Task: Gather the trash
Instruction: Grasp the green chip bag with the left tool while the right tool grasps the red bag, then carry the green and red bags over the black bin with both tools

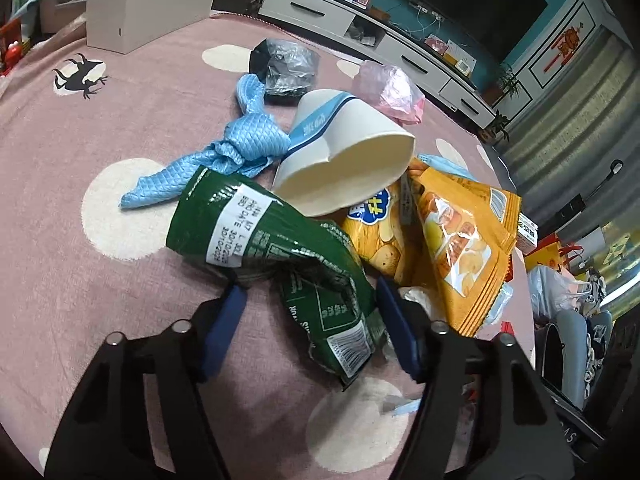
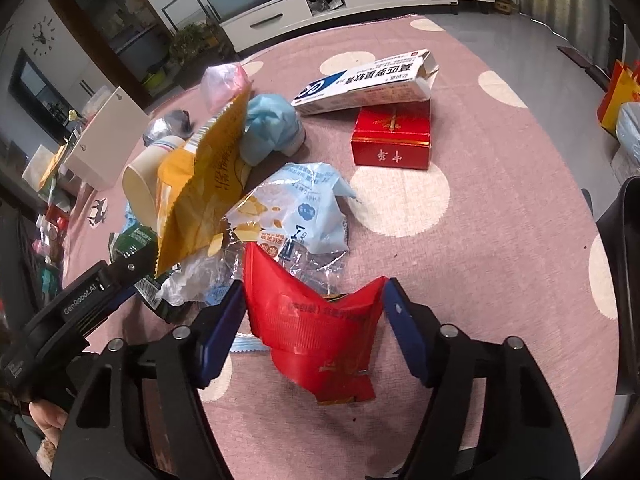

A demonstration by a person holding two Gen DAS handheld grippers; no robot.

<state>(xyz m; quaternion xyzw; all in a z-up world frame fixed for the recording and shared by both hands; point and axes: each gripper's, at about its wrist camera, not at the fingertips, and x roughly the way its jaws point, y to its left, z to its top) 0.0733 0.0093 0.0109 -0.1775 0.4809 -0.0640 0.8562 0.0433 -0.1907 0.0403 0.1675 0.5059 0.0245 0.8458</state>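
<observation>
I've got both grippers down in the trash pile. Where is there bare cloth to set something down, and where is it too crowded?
Bare cloth lies to the right of the red box and red wrapper, and to the left of the blue cloth and green bag, out to the white box. It is crowded from the paper cup to the yellow chip bag.

Pink cloth [image 1: 80,152] w/ white dots; green wrapper [image 1: 280,248]; red wrapper [image 2: 316,328]; blue fingers [image 2: 396,332]

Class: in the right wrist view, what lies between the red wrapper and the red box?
Between the red wrapper and red box: crumpled clear and pale-blue plastic packaging, then bare pink cloth.
</observation>
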